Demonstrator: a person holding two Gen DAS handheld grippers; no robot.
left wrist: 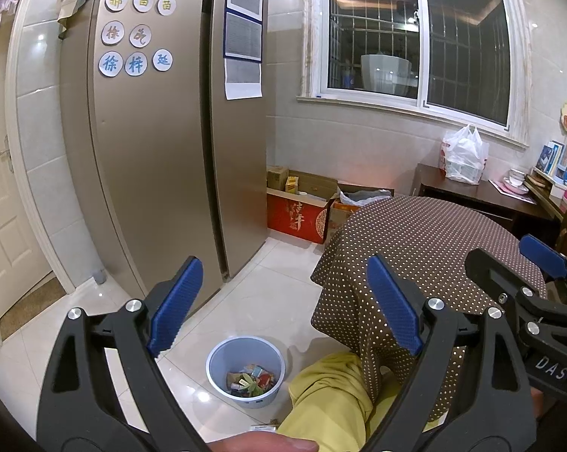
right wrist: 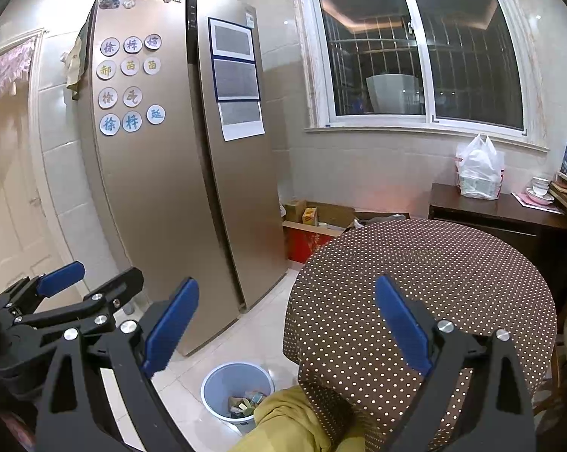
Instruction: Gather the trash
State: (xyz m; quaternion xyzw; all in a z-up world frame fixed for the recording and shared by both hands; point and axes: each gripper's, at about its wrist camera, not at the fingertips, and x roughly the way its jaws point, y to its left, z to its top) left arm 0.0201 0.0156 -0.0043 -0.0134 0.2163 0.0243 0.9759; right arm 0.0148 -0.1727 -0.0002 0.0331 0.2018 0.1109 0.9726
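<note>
Trash (left wrist: 251,378), seemingly wrappers, lies in bin (left wrist: 215,358); both grippers empty.

A pale blue bin (left wrist: 245,371) stands upright on the floor. Colourful wrappers (left wrist: 251,378) lie heaped at its bottom.

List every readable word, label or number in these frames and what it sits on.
"徐", "梓", "延": round magnets on the fridge.
"苗", "苗": magnets in the second row.
"DAS": right gripper body.
Printed sheets on the fridge: too small.
Red box: gold characters blurred.
</note>
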